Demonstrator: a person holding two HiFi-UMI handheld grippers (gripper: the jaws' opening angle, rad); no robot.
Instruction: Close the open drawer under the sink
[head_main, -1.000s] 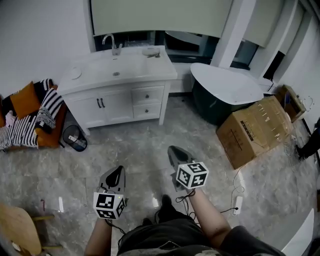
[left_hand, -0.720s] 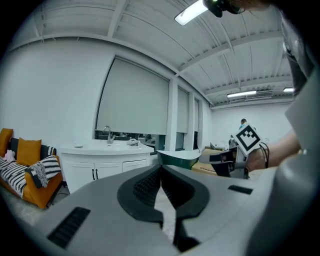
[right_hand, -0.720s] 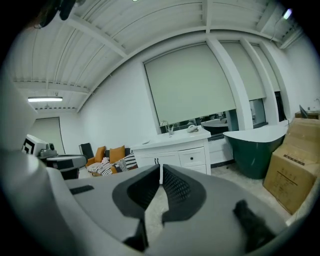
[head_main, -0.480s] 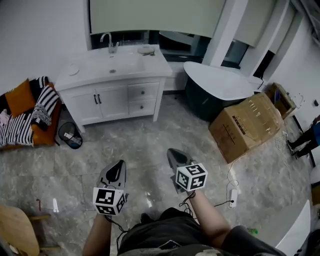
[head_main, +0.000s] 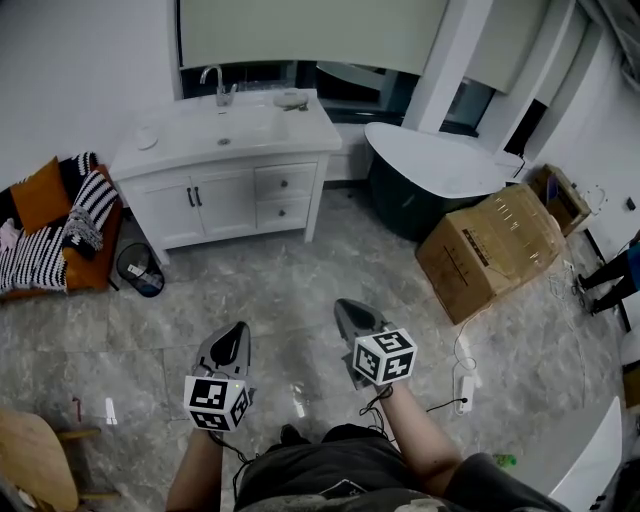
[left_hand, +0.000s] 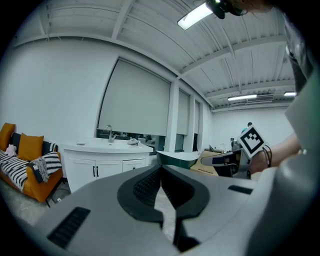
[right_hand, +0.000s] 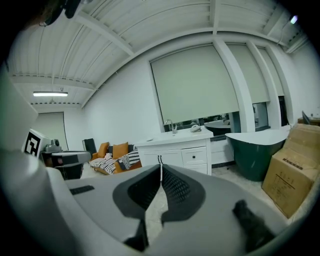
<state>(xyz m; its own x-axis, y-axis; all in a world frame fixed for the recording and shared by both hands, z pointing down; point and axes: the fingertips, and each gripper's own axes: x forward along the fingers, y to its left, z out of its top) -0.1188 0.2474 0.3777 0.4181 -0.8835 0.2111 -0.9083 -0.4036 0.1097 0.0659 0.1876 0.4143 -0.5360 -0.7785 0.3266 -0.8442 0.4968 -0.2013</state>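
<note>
The white sink cabinet (head_main: 225, 170) stands against the far wall, across the marble floor from me. Its two small drawers (head_main: 285, 197) on the right side look flush with the cabinet front. The right gripper view shows the same cabinet (right_hand: 175, 150) straight ahead, and the left gripper view shows the cabinet (left_hand: 107, 160) to the left. My left gripper (head_main: 238, 330) and right gripper (head_main: 345, 303) hover low in front of my body, far from the cabinet. Both are shut with nothing between the jaws, as seen at the left gripper (left_hand: 161, 167) and the right gripper (right_hand: 160, 167).
A dark green bathtub (head_main: 440, 180) stands right of the cabinet, with a cardboard box (head_main: 490, 250) in front of it. At the left are an orange sofa with striped cushions (head_main: 50, 230) and a small bin (head_main: 135, 270). A power strip (head_main: 463, 390) lies on the floor at my right.
The cabinet, tub and box have slid a little to the left in the head view. Both grippers keep their places in front of me, still shut.
</note>
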